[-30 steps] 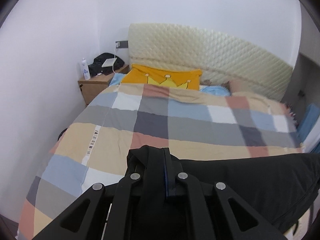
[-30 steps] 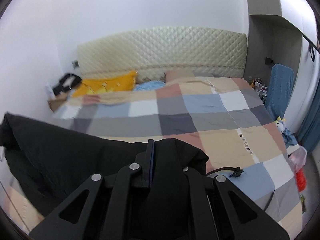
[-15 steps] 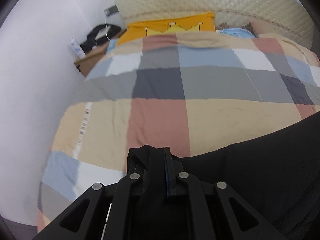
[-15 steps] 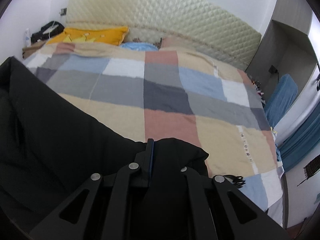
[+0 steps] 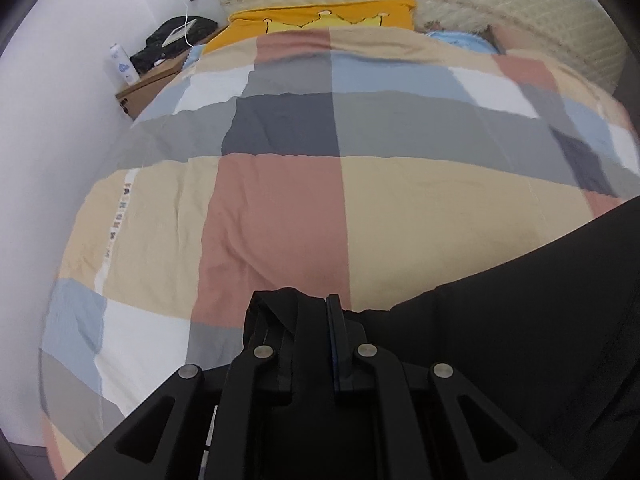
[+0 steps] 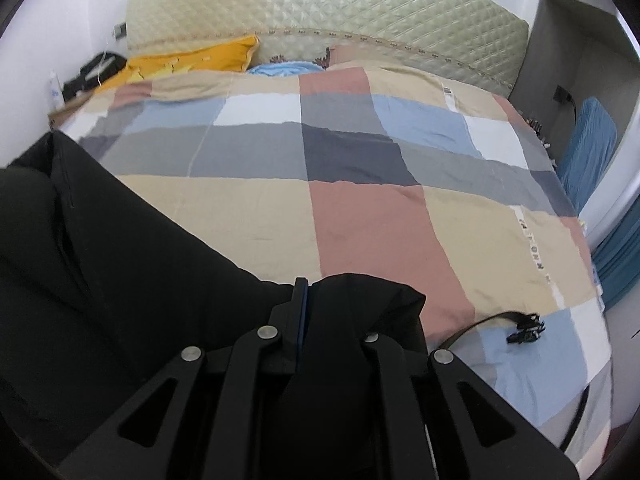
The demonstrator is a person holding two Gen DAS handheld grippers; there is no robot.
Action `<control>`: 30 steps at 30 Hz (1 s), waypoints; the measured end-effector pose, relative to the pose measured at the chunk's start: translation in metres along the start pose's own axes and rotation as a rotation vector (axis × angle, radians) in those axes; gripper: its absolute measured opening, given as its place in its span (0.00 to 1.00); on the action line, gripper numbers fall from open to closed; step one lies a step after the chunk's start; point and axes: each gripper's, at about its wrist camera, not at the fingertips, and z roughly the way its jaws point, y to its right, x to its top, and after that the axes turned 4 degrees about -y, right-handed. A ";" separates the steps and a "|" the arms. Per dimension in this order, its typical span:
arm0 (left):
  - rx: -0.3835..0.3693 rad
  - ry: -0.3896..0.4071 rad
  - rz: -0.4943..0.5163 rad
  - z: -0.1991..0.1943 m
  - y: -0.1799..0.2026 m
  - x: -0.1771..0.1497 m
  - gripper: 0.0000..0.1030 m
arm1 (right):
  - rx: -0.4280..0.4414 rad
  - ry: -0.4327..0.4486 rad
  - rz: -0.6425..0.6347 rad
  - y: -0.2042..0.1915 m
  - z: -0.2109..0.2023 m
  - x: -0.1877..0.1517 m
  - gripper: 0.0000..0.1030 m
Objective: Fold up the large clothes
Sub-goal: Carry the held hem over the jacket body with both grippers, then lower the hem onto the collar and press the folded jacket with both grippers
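Left gripper (image 5: 310, 316) and right gripper (image 6: 324, 300) each have fingers clamped on the black garment (image 6: 120, 264). Its long edge spans between them, above the bed (image 5: 280, 208), neither nearer.

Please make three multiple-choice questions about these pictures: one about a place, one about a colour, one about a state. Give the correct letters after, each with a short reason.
1. Where does the white bottle stand?
A. on the wooden nightstand beside the bed
B. on the checked quilt
C. on the floor

2. What colour is the garment held by both grippers?
A. orange
B. black
C. light blue

3. How is the left gripper?
A. wide open
B. lying on the quilt
C. shut on the garment

Answers:
1 A: the bottle stands on the nightstand's top, near the wall.
2 B: the cloth between the left gripper and the right gripper is black.
3 C: black cloth is bunched between its closed fingers, above the quilt.
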 end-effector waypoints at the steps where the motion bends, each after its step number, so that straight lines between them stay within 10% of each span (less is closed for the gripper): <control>1: -0.044 0.011 -0.015 -0.007 -0.007 -0.004 0.12 | 0.011 0.002 0.009 0.001 -0.004 -0.001 0.12; 5: -0.256 -0.018 -0.151 -0.035 -0.050 -0.013 0.42 | 0.079 0.010 0.084 0.012 -0.031 -0.008 0.19; 8: -0.373 0.051 -0.200 -0.080 -0.082 -0.018 0.72 | 0.166 0.041 0.168 0.024 -0.059 -0.010 0.45; 10: -0.483 0.073 -0.187 -0.111 -0.097 -0.021 0.74 | 0.192 0.060 0.198 0.026 -0.080 -0.010 0.77; 18: -0.452 0.261 -0.049 -0.195 -0.059 -0.052 0.77 | 0.196 0.185 0.137 -0.010 -0.164 -0.013 0.79; 30: -0.305 0.303 0.185 -0.136 0.082 -0.096 0.77 | 0.199 0.178 -0.002 -0.087 -0.117 -0.052 0.80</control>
